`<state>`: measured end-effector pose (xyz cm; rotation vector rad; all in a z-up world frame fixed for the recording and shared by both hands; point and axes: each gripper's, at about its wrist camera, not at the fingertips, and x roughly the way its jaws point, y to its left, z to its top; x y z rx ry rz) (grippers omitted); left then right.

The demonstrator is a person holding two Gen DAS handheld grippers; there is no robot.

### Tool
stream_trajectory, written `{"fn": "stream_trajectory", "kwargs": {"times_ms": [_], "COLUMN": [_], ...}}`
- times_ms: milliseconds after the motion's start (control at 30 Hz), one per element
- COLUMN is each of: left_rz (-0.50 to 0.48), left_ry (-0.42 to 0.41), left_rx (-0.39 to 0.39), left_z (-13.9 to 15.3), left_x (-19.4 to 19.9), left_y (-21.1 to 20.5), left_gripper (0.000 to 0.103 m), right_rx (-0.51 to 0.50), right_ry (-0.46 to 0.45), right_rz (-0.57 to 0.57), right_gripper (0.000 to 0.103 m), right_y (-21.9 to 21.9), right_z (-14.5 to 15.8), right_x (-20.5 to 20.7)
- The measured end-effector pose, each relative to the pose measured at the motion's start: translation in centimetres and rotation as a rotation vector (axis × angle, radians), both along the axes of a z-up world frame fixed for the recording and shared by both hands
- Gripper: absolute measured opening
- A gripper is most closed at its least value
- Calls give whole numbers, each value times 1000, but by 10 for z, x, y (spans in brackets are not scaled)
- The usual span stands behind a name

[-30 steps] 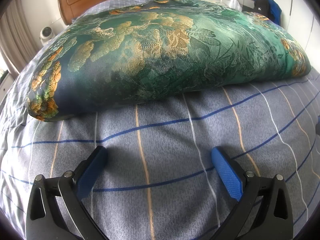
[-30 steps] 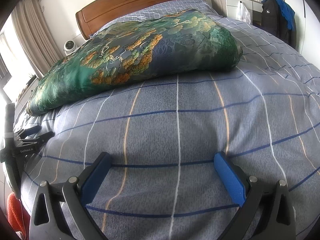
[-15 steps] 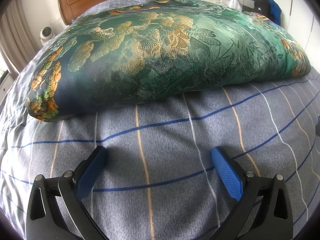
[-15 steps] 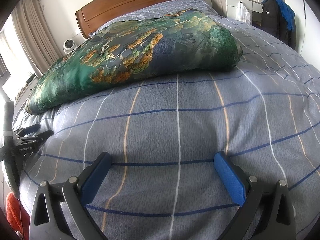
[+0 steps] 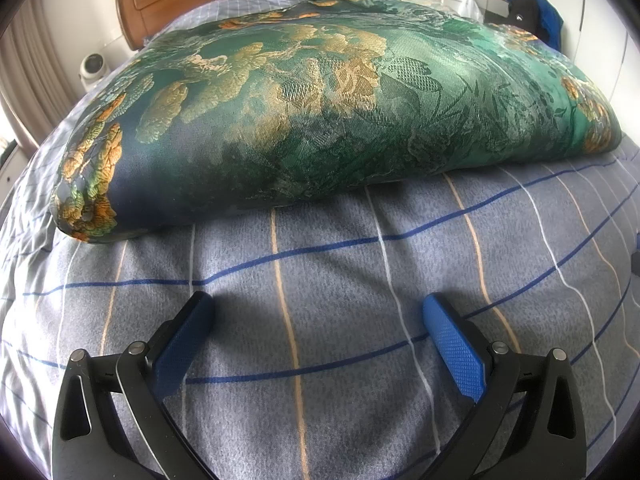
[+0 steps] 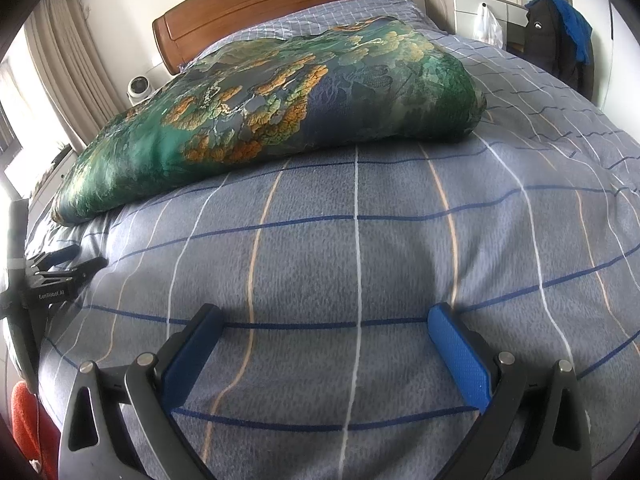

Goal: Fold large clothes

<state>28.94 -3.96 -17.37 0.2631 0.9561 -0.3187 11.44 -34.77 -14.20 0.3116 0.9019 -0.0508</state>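
A big green quilt [image 5: 328, 112] with gold flowers lies folded on the bed [image 5: 360, 272], near the wooden headboard [image 6: 276, 4]. The left gripper [image 5: 316, 316] sits low over the striped grey cover, its blue fingers wide apart and holding nothing. The right gripper [image 6: 326, 328] is wide apart and empty too. Both may be touching the cover, but it is hard to tell.
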Motion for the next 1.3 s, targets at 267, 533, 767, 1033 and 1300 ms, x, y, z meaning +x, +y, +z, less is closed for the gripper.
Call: {"fn": "stream_trajectory", "kwargs": {"times_ms": [267,533,767,1033,1300], "left_rz": [0,2,7,77,-32], "left_ry": [0,-6,-8,200,-61], "left_rx": [0,-1,-1,-16,-91], "left_z": [0,1,0,34,139], "left_x": [0,2,-2,1,35], "left_y": [0,-3,1,14,-49], "left_gripper": [103,103,103,97,103], "right_rx": [-17,144,532,765,822], "right_ry": [3,-60,-211,-164,-178], "right_rz": [14,-18,-125,-212,-197], "right_gripper": [103,102,102,102,103], "right_y": [2,-18,-84,-165,-168], "right_z": [-1,10,29,5,-12], "right_x": [0,-9,-22,33,71]}}
